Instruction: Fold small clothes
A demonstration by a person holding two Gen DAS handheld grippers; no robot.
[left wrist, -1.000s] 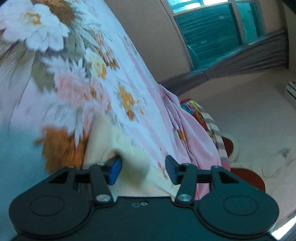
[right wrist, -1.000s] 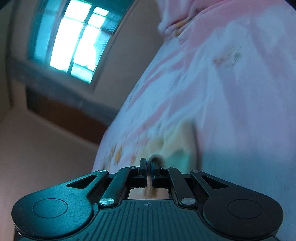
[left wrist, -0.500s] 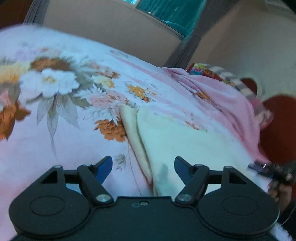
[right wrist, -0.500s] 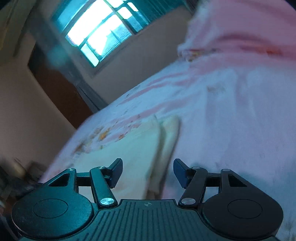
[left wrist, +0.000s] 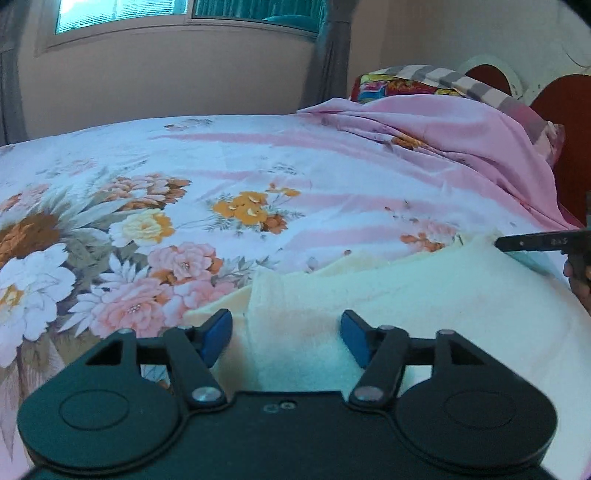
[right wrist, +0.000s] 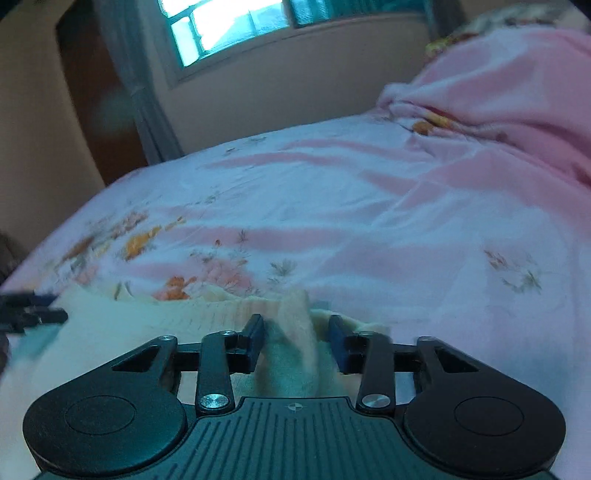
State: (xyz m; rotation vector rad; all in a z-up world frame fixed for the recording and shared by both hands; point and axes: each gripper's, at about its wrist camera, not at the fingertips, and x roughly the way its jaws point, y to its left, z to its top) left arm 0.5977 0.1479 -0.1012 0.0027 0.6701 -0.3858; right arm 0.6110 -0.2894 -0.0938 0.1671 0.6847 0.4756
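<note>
A bed fills both views, covered by a floral sheet (left wrist: 229,192) in pink, white and orange; it runs off the left and near edges of the frame. At the far right a rumpled pink blanket (left wrist: 461,133) hides most of a patterned pillow (left wrist: 399,85) and a striped cloth behind it, and a red-brown headboard (left wrist: 569,110) is cut off by the frame edge. On the far wall a window (left wrist: 122,14) shows only its lower part.

Near the camera lies the cream garment (left wrist: 424,295), spread on the sheet at the near right, its near edge hidden under the tool bodies. What kind of garment it is cannot be made out.

The left gripper (left wrist: 286,338) has its jaws about half apart and closing; a folded edge of the garment lies between them, but the blue pads do not visibly press on it.

The right gripper (right wrist: 296,341), seen through motion blur, is also closing, its jaws straddling a raised ridge of the garment (right wrist: 291,332); small gaps show beside the cloth, so a firm hold is not evident. In the left view only its tip (left wrist: 535,243) reaches in from the right, above the garment's far corner.
</note>
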